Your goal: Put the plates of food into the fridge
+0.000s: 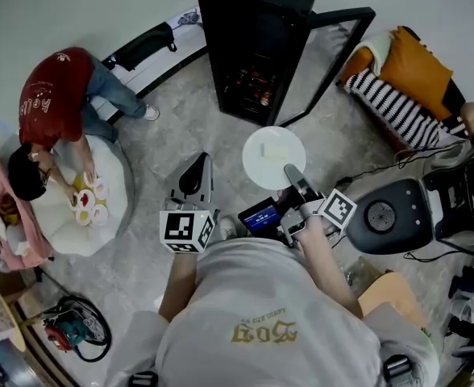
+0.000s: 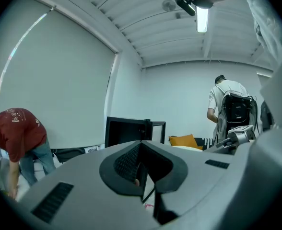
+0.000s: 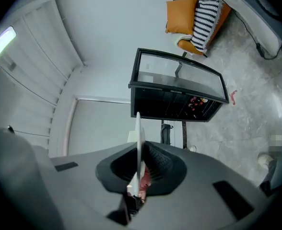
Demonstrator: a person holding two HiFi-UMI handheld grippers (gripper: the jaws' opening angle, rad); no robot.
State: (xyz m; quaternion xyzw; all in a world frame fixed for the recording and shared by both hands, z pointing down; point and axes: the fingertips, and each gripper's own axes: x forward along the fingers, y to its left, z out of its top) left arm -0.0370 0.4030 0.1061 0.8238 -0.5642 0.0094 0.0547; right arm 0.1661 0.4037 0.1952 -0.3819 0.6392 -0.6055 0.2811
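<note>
A white plate (image 1: 271, 155) with a pale slab of food hangs level in front of me, and my right gripper (image 1: 290, 172) is shut on its near rim. In the right gripper view the plate (image 3: 138, 138) shows edge-on between the dark pads. My left gripper (image 1: 196, 172) hangs beside it to the left, shut, with nothing in it; its pads (image 2: 131, 164) meet in the left gripper view. The black fridge (image 1: 257, 47) stands ahead with its glass door (image 1: 334, 55) swung open to the right. Red items sit on a shelf inside the fridge (image 3: 179, 99).
At the left a person in a red shirt (image 1: 51, 95) bends over a white round table (image 1: 116, 208) that bears several small plates of food (image 1: 88, 204). A couch with orange and striped cushions (image 1: 406, 87) stands at the right. A black round device (image 1: 390, 216) and cables lie near my right side.
</note>
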